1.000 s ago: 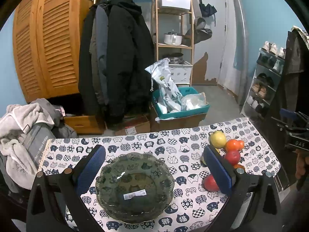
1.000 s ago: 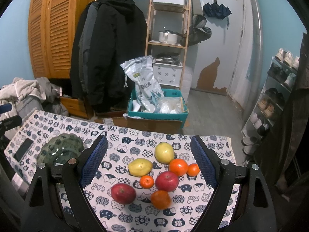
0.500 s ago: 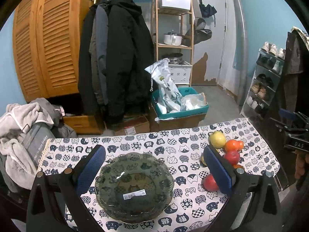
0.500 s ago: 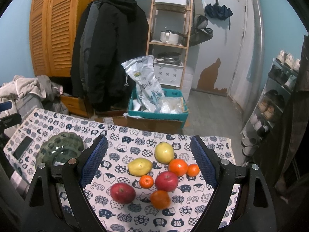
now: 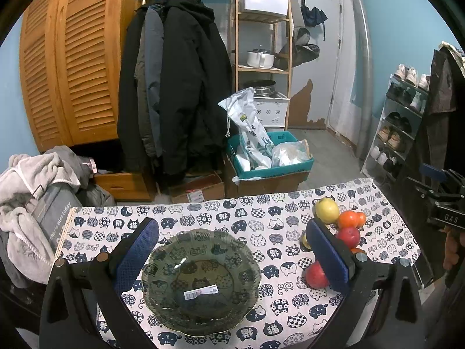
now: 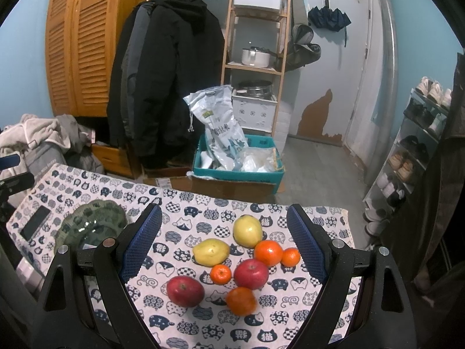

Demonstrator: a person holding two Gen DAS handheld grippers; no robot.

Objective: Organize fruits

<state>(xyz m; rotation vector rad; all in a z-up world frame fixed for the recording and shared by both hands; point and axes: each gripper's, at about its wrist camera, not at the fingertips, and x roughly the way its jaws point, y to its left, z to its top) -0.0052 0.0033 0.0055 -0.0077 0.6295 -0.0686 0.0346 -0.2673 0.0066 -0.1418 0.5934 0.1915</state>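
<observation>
Both tongs released, nothing held. Left tongs hover over the dark green scalloped glass bowl, which is empty apart from a white barcode sticker. Right tongs hover over the fruit cluster on the cat-print cloth surface, well right of the bowl. Cluster: two yellow pears, two red apples, four oranges/mandarins; fruits mostly touching each other. Black phone lies just left of the bowl.

Judgement: step in hand is the first pick, no fruit is in the bowl yet. Best start with the near-left red apple, it sits slightly apart from the rest. Drop the tongs straight down, straddle its widest part, clench gently so it doesn't roll or nudge neighbours. Apple-to-orange gap looks small, probably enough.
</observation>
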